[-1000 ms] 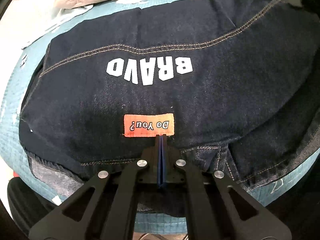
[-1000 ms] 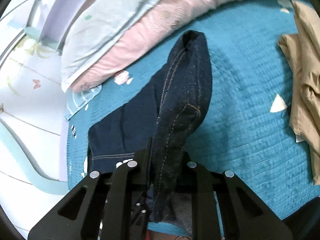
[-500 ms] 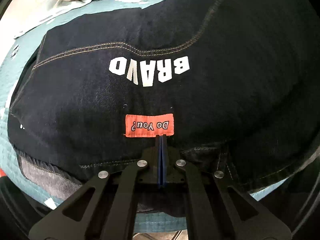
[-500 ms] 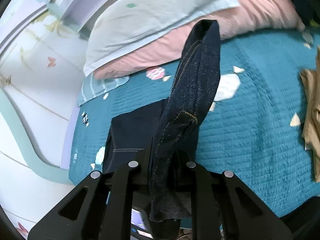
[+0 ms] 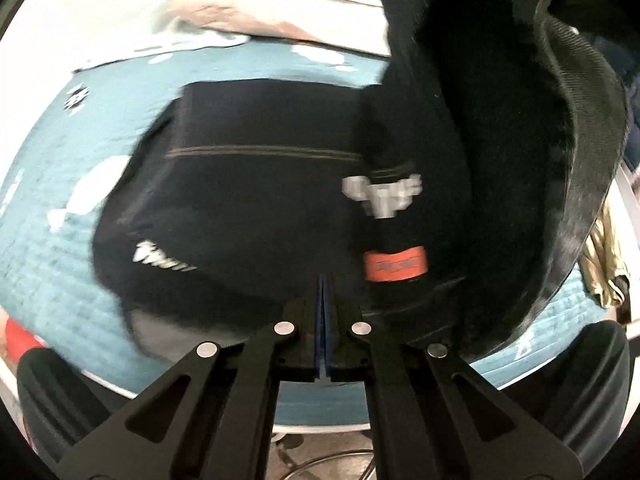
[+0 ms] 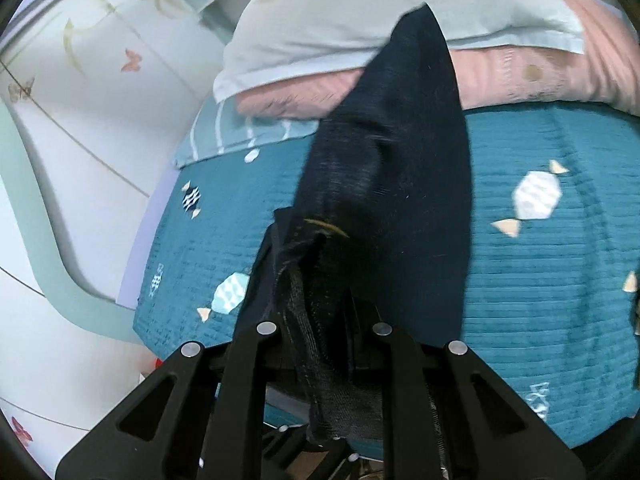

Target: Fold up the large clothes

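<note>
A dark denim garment (image 5: 256, 200) with white letters and an orange patch (image 5: 394, 266) lies on the teal bedspread (image 5: 60, 184). Its right part is lifted and curls over toward the left, blurred. My left gripper (image 5: 324, 280) is shut at the garment's near hem; whether it pinches cloth I cannot tell. My right gripper (image 6: 320, 320) is shut on a fold of the denim garment (image 6: 392, 184), held up above the bedspread (image 6: 540, 272), the cloth draping over the fingers.
Pink and pale blue pillows (image 6: 400, 32) lie at the back of the bed. A wall with butterfly prints (image 6: 80, 100) is on the left. A tan garment (image 5: 604, 256) lies at the bed's right edge. A red object (image 5: 20, 344) shows at lower left.
The right gripper has lifted its denim fold higher and carried it over toward the left. In the left view the lifted flap now covers the right side, and the patch has shifted right.
</note>
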Motion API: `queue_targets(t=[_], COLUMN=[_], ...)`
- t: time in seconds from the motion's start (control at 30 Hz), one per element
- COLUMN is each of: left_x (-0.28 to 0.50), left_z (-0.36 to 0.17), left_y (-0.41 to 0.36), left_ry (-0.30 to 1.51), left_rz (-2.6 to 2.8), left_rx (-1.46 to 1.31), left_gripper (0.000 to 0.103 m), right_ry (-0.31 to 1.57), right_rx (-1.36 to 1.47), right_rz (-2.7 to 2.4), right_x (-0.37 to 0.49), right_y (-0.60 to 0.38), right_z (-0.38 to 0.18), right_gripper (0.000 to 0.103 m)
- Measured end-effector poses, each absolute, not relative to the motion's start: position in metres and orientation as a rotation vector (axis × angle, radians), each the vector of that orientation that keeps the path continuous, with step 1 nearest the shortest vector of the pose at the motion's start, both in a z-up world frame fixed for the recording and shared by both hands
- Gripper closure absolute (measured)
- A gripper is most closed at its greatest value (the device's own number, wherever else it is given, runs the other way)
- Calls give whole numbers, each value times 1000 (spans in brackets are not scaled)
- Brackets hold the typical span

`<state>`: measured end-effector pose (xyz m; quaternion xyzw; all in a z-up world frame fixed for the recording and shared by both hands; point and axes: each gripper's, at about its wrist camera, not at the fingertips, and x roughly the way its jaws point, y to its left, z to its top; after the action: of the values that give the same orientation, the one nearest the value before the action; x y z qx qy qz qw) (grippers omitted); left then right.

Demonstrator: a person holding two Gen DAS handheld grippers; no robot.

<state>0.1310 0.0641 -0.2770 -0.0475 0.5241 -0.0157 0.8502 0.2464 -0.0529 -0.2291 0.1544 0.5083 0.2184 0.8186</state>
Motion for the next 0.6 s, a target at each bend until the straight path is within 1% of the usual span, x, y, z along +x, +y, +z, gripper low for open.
queue_targets(t=[0.27, 0.53, 0.57, 0.6], left_x=[122, 109, 108, 106], left_z=[-274, -279, -280, -280], left_y=[151, 219, 226, 229], left_ry=[1115, 1143, 1144, 1147], left_rz=[125, 274, 290, 298], left_rx=[-212, -291, -293, -292], left_gripper=[101, 101, 101, 101], right_ry=[1191, 1304, 1310, 1323], right_rx=[268, 175, 172, 163], right_rz=[533, 558, 553, 548], right_x=[258, 254, 253, 252], right_y=[26, 101, 105, 111], right_z=[-268, -329, -335, -345], right_gripper=[89, 89, 89, 86])
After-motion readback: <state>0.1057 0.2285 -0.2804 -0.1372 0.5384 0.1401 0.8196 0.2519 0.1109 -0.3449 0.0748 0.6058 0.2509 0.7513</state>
